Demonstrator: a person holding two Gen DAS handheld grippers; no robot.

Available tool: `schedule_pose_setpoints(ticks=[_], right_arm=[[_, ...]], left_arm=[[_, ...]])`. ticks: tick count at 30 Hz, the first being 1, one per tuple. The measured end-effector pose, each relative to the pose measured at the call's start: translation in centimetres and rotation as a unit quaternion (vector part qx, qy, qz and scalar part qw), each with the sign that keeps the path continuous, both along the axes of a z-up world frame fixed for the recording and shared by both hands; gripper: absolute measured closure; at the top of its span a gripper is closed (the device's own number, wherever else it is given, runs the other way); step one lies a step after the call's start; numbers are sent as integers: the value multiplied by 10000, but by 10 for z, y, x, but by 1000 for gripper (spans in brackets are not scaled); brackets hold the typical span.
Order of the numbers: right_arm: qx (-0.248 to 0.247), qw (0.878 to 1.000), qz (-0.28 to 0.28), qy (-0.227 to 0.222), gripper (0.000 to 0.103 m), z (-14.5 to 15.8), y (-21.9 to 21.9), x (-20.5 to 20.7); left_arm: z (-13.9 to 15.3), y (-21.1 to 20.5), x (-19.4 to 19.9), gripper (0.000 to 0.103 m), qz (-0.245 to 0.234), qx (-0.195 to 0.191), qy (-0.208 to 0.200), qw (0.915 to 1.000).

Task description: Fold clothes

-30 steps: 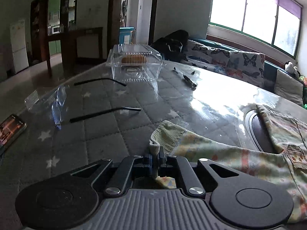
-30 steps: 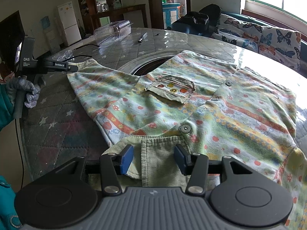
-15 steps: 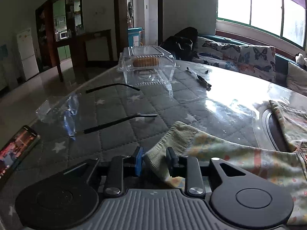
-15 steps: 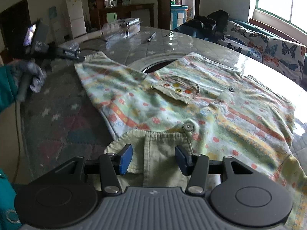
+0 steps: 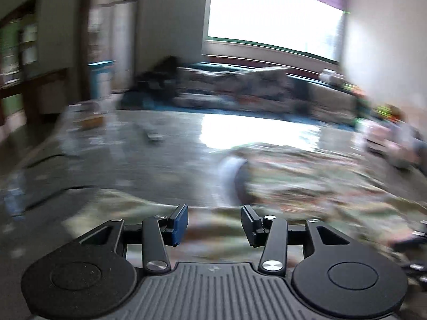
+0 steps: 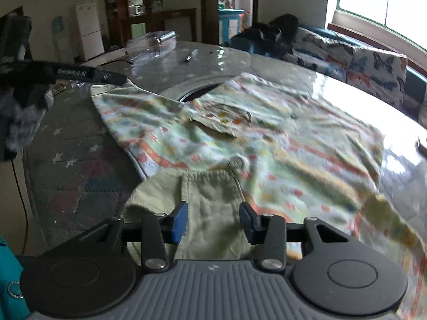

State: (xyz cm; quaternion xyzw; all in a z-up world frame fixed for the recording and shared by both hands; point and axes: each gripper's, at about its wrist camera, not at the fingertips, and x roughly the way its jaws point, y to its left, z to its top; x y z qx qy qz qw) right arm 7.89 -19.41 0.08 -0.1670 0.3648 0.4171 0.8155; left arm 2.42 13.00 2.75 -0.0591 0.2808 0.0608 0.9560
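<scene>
Between my right gripper's (image 6: 213, 220) closing jaws I am seeing the shirt's (image 6: 240, 144) green collar, not yet pinched. Farther off, my left gripper (image 5: 214, 224) is opening, having just released the sleeve cuff, so I judge that sleeve laid out for folding.

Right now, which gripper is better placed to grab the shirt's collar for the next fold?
Right. The right gripper has the green collar between its closing jaws. The left gripper is opening over the blurred sleeve, its jaws empty.
</scene>
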Motion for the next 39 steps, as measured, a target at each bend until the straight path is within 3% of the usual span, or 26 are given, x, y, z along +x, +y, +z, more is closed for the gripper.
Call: schedule_pose_setpoints(ticks=[5, 9, 15, 16, 17, 21, 25, 31, 39], right_arm=[[68, 10000, -11, 48, 71, -1, -7, -3], [80, 9999, -45, 131, 71, -8, -9, -4], [294, 9992, -259, 23, 68, 5, -31, -6], [321, 9989, -344, -2, 59, 7, -37, -5], [340, 9984, -451, -23, 54, 8, -43, -4], [376, 9924, -1166, -74, 51, 8, -77, 10], [386, 9766, -2109, -175, 47, 3, -125, 28], [265, 9370, -3457, -422, 45, -10, -194, 46], [263, 8992, -4319, -649, 45, -22, -249, 53]], left_arm=[[-6, -60, 13, 56, -1025, -129, 48, 9946], [-23, -98, 22, 57, -1588, 2, 263, 9870], [-45, -116, 27, 57, -1800, 257, 554, 9818], [-46, -117, 26, 57, -1803, 267, 571, 9816], [-47, -117, 25, 56, -1805, 277, 588, 9814], [-49, -117, 23, 56, -1809, 291, 616, 9811], [-41, -117, 26, 48, -1798, 266, 525, 9819], [-29, -118, 32, 41, -1742, 248, 395, 9836], [-24, -128, 37, 37, -1793, 324, 380, 9825]])
